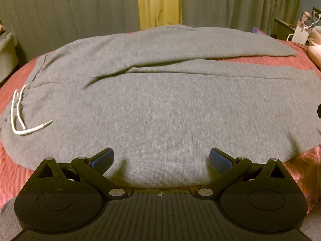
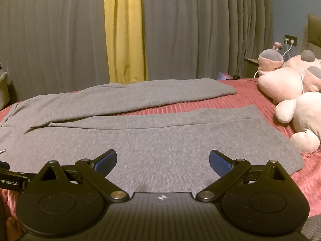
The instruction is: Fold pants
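Grey pants (image 1: 160,104) lie spread flat on a red ribbed bedspread (image 2: 250,92), their two legs parted in a narrow V and the waist at the left. A white drawstring (image 1: 20,112) curls on the pants' waist end. The left gripper (image 1: 161,158) hovers over the near edge of the pants, jaws wide apart and empty. The right gripper (image 2: 163,159) hangs over the pants' nearer leg, equally wide and empty. Pink plush toys (image 2: 297,92) (a heap of them) sit just beyond the pants' cuffs.

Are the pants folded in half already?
No, the pants lie spread flat on the bed, with a strip of red cover showing between the two legs.
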